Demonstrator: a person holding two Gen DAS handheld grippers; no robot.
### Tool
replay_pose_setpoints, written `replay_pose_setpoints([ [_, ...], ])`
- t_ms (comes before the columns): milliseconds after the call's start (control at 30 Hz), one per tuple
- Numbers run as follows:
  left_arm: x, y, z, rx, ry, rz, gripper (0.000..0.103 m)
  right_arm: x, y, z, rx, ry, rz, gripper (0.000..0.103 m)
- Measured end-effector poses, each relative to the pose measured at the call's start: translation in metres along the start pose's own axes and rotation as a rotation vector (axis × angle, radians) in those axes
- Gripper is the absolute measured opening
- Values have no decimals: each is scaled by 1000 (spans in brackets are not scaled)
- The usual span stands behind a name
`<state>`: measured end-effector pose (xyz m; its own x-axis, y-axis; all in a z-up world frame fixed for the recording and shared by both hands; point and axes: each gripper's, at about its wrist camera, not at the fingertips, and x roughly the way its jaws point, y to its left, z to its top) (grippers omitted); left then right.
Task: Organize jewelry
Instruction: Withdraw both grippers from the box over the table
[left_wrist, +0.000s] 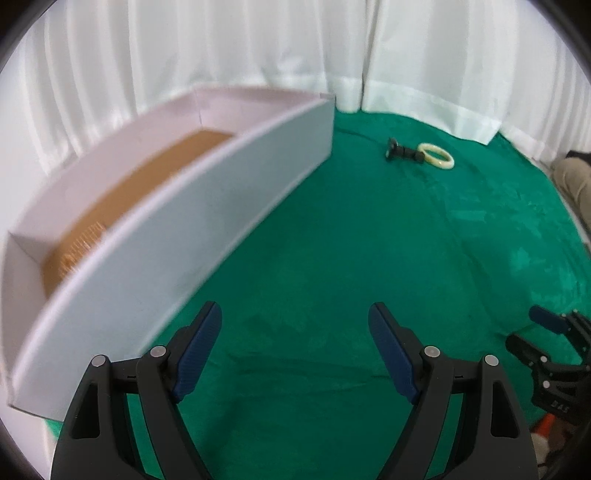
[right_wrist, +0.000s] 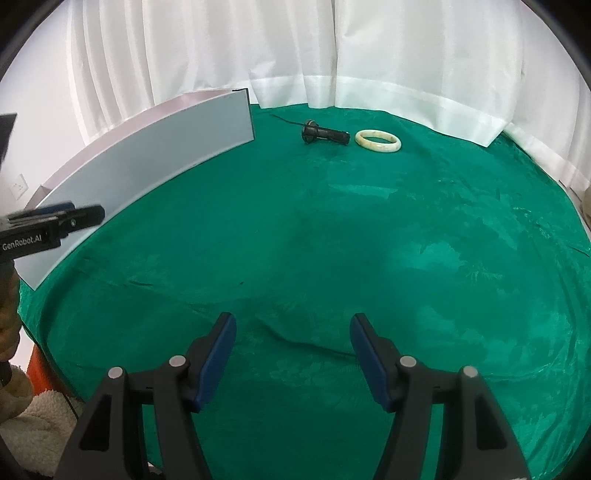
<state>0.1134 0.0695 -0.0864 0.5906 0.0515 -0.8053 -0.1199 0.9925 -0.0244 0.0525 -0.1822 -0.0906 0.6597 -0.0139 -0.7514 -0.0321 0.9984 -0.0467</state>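
Note:
A cream bangle (left_wrist: 436, 156) (right_wrist: 378, 140) lies on the green cloth at the far side of the table. A small black cylindrical object (left_wrist: 400, 151) (right_wrist: 325, 134) lies just left of it. A long white box (left_wrist: 207, 206) (right_wrist: 147, 158) with a brown floor stands on the left; something golden (left_wrist: 79, 247) lies blurred at its near end. My left gripper (left_wrist: 295, 347) is open and empty, close to the box's front wall. My right gripper (right_wrist: 291, 354) is open and empty over bare cloth, far from the bangle.
The green cloth (right_wrist: 369, 258) covers the table. A white curtain (right_wrist: 295, 55) hangs behind it. The right gripper (left_wrist: 546, 339) shows at the left view's right edge; the left gripper's body (right_wrist: 48, 225) shows at the right view's left edge.

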Motion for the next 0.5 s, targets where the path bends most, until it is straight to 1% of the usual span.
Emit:
replay_pose_setpoints([
  [100,12,-3,-3,-7,47,-44,83,-1,-2,1,3,-12,-13,65],
  [200,20,-15,-2,17,80,-85,83,0,-7,1,16,-15,-7,65],
  [300,28,-29,6,30,112,-149,83,2,-11,1,23,-13,0,65],
  [433,40,-44,35,13,141,-247,83,3,-18,-1,34,-15,0,65],
  [500,48,-51,61,-13,138,-310,83,2,-21,-1,42,-18,1,65],
])
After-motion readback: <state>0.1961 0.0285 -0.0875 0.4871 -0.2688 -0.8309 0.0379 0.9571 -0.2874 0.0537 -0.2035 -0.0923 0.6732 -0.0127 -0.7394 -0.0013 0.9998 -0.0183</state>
